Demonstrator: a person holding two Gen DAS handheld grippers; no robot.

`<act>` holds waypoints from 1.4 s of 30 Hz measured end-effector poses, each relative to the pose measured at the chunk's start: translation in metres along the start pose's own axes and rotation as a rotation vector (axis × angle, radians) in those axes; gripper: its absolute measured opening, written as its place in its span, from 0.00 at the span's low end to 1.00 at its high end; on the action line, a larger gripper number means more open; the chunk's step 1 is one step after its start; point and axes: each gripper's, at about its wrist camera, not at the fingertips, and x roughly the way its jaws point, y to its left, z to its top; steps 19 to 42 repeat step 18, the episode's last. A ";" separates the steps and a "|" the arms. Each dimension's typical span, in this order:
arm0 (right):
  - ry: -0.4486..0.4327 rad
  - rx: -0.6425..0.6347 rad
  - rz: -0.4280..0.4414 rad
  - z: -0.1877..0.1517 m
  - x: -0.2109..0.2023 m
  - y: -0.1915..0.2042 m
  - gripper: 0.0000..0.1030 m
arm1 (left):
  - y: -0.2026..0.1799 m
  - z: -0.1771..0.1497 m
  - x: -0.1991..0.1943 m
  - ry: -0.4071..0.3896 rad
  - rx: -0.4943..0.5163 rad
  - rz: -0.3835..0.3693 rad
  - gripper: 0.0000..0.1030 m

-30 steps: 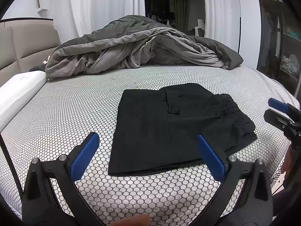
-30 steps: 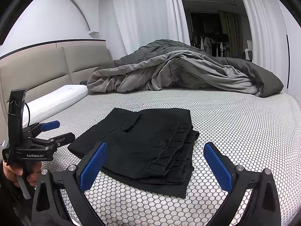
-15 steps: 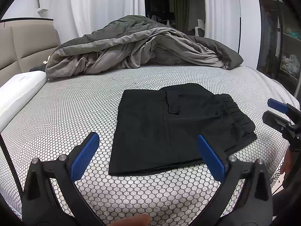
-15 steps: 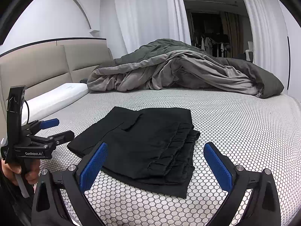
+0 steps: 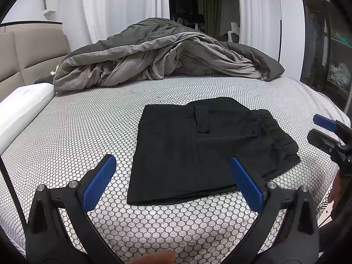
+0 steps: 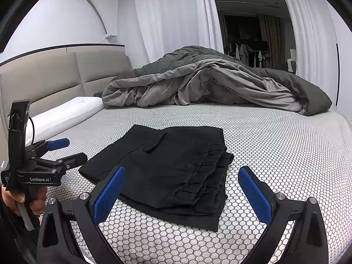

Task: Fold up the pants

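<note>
Black pants (image 5: 198,147) lie folded into a flat rectangle on the bed, elastic waistband at the right edge, a pocket flap on top. They also show in the right wrist view (image 6: 176,165), waistband nearest. My left gripper (image 5: 173,180) is open and empty, held above the bed just short of the pants' near edge. My right gripper (image 6: 182,189) is open and empty, near the waistband end. Each gripper shows in the other's view: the right gripper (image 5: 323,129) at the far right, the left gripper (image 6: 61,154) at the left.
The bed has a white honeycomb-pattern cover (image 5: 88,132). A crumpled grey duvet (image 5: 165,52) lies across the far side. A white pillow (image 5: 19,110) and beige headboard (image 6: 55,74) are at the left. White curtains and a dark wardrobe stand behind.
Almost nothing has moved. Both grippers stay open and hover in place; the pants lie unchanged.
</note>
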 end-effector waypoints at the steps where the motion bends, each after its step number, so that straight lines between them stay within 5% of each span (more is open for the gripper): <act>1: -0.002 -0.001 0.000 0.000 -0.001 0.000 1.00 | 0.000 0.000 0.000 0.000 0.000 -0.001 1.00; 42: 0.004 -0.019 0.004 0.000 0.000 0.001 1.00 | 0.008 0.001 -0.002 -0.007 0.003 -0.008 1.00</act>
